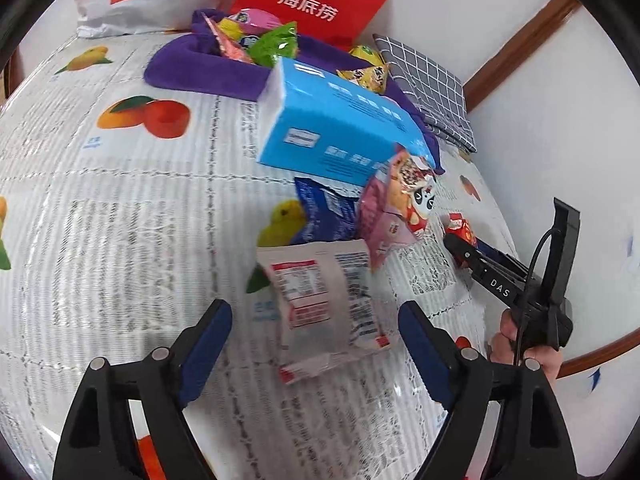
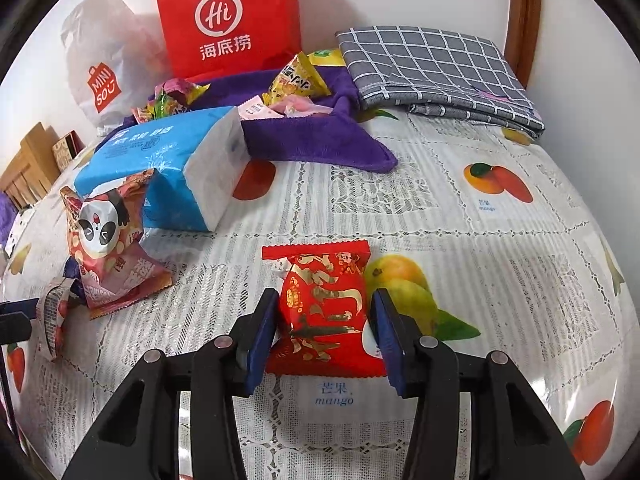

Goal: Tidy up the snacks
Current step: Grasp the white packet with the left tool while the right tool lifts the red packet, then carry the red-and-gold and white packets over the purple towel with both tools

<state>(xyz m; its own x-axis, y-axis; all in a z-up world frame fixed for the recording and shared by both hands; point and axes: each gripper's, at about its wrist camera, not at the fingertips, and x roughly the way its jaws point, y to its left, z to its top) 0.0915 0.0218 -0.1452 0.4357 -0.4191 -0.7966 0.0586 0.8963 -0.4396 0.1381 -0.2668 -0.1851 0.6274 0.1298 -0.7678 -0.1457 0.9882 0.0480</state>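
A white snack packet with a red label [image 1: 324,304] lies on the fruit-print tablecloth between the open fingers of my left gripper [image 1: 316,336]. A pink panda packet [image 1: 400,208] and a dark blue packet [image 1: 324,216] lie just beyond it. My right gripper [image 2: 324,328] has its pads on both sides of a red and gold snack packet [image 2: 324,304] that rests on the cloth; it also shows in the left wrist view [image 1: 460,232]. The purple cloth [image 1: 208,68] holds several colourful snacks [image 1: 272,44].
A blue tissue pack [image 1: 340,128] lies by the purple cloth. A red Hi bag [image 2: 228,20] and a white Miniso bag [image 2: 104,60] stand at the back. A folded grey checked cloth [image 2: 432,68] lies at the back right by the wall.
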